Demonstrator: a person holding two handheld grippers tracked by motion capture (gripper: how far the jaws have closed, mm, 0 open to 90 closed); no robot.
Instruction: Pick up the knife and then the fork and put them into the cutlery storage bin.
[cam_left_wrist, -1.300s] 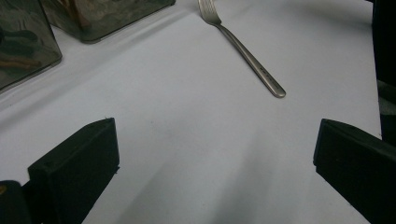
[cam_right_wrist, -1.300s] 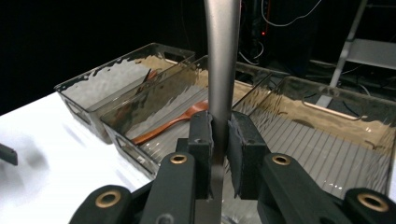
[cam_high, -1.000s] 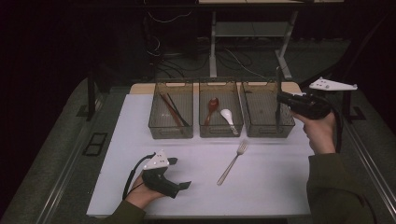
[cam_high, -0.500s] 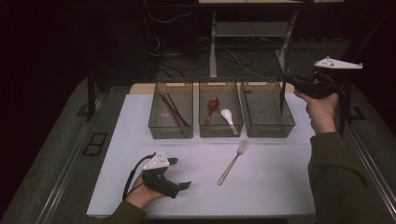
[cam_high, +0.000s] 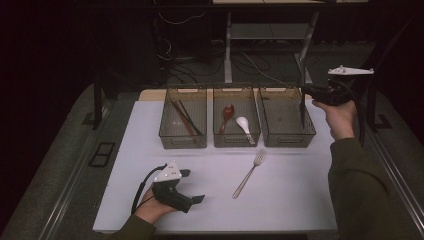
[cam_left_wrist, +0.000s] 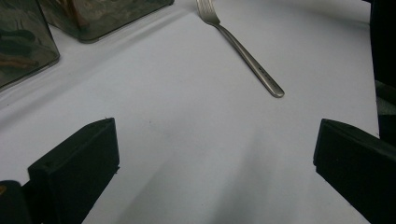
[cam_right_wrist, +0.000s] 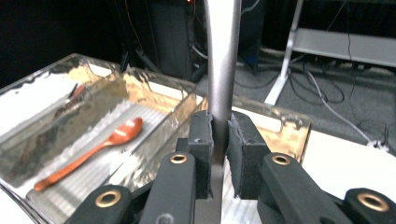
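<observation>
My right gripper (cam_high: 306, 91) is held up over the right-hand clear bin (cam_high: 289, 142), shut on a slim metal utensil (cam_high: 302, 111) that hangs straight down toward the bin. In the right gripper view the jaws (cam_right_wrist: 219, 135) clamp its grey handle (cam_right_wrist: 222, 56), which stands upright; its working end is hidden. A steel fork (cam_high: 248, 173) lies at an angle on the white mat (cam_high: 300, 200), also ahead of my left gripper (cam_left_wrist: 215, 158) as the fork (cam_left_wrist: 245, 53). My left gripper (cam_high: 194, 186) rests low at the mat's front left, open, with nothing between its jaws.
Three clear bins stand in a row at the back of the mat. The left bin (cam_high: 182, 144) holds dark chopsticks (cam_high: 186, 117). The middle bin (cam_high: 237, 143) holds a brown spoon (cam_high: 226, 114) and a white spoon (cam_high: 245, 125). Cables and table legs lie behind.
My right gripper has risen and drawn a little back to the right with the utensil still in it. The left gripper and the fork have stayed put.
</observation>
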